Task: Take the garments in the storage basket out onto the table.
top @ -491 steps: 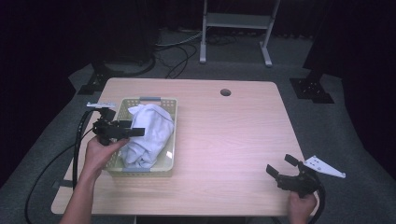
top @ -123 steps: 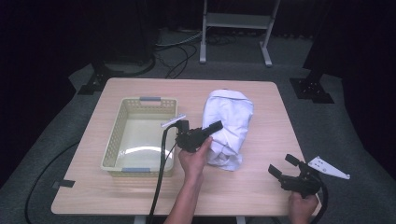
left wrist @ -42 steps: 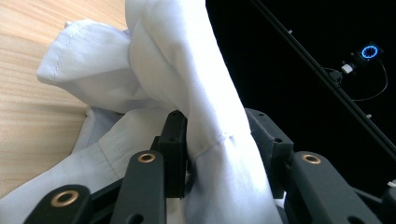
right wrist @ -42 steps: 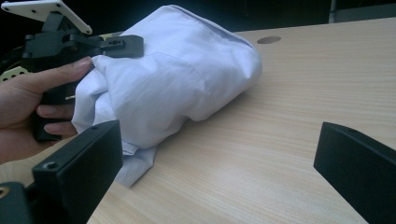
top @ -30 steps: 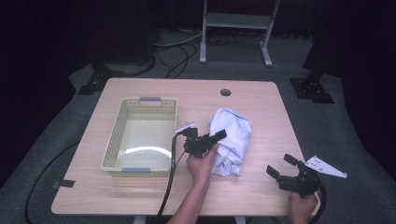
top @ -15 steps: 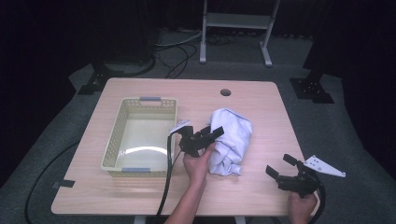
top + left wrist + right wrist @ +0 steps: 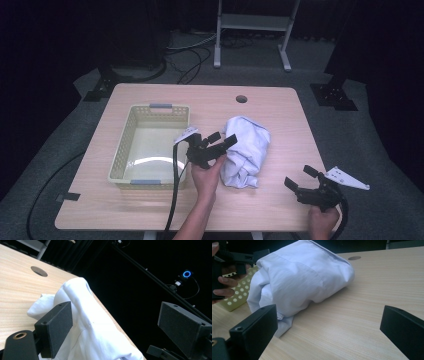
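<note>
Left gripper [image 7: 221, 143]: jaws have just been opening, now wide apart with nothing pinched between them. It sits at the left edge of the crumpled white shirt [image 7: 246, 156], just above the cloth, tips pointing across it. In the left gripper view the shirt [image 7: 85, 327] lies under and between the spread jaws, not clamped.

Right gripper [image 7: 305, 182]: jaws spread, empty, parked near the table's front right corner, well apart from the shirt; in its own view the jaws frame the bundle from a distance.

Shirt is a loose heap on the bare table [image 7: 280, 115], just right of the yellow basket [image 7: 125, 145], which is empty.

Progress: looks like the shirt is out of the basket and released on the table. Likely left: spreading or folding it, with both grippers.
</note>
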{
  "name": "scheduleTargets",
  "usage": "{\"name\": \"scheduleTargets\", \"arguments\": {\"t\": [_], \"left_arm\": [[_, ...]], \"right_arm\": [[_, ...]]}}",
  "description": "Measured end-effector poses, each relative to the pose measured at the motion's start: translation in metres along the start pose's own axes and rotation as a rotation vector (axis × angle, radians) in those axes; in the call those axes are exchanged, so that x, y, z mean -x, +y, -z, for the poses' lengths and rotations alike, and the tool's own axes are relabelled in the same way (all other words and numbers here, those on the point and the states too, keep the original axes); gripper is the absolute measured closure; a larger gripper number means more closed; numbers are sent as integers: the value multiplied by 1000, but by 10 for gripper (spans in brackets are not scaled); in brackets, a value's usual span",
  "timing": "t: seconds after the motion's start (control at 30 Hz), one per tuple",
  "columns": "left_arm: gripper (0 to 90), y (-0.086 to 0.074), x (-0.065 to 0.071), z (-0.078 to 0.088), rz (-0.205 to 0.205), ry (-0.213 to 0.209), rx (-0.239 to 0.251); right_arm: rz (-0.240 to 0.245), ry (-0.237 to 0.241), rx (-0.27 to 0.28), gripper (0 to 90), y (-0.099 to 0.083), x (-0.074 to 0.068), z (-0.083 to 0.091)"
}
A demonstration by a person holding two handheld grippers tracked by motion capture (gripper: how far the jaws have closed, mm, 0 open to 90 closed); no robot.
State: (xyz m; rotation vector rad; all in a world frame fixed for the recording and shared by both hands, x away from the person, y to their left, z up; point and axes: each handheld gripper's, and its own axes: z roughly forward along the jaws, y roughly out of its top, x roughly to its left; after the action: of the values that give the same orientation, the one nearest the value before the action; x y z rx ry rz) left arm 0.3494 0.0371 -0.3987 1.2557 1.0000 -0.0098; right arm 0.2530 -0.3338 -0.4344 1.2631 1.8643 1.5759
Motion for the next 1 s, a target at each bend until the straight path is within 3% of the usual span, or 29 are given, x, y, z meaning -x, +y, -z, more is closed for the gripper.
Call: {"name": "scheduleTargets", "arguments": {"t": [0.27,1.0], "left_arm": [[114,2,0,6,5,-25,-3],[114,1,19,35,-54,-80,4]], "right_arm": [[-6,-2,-1,11,0,0,0],[1,-11,-5,11,0,-1,0]]}}
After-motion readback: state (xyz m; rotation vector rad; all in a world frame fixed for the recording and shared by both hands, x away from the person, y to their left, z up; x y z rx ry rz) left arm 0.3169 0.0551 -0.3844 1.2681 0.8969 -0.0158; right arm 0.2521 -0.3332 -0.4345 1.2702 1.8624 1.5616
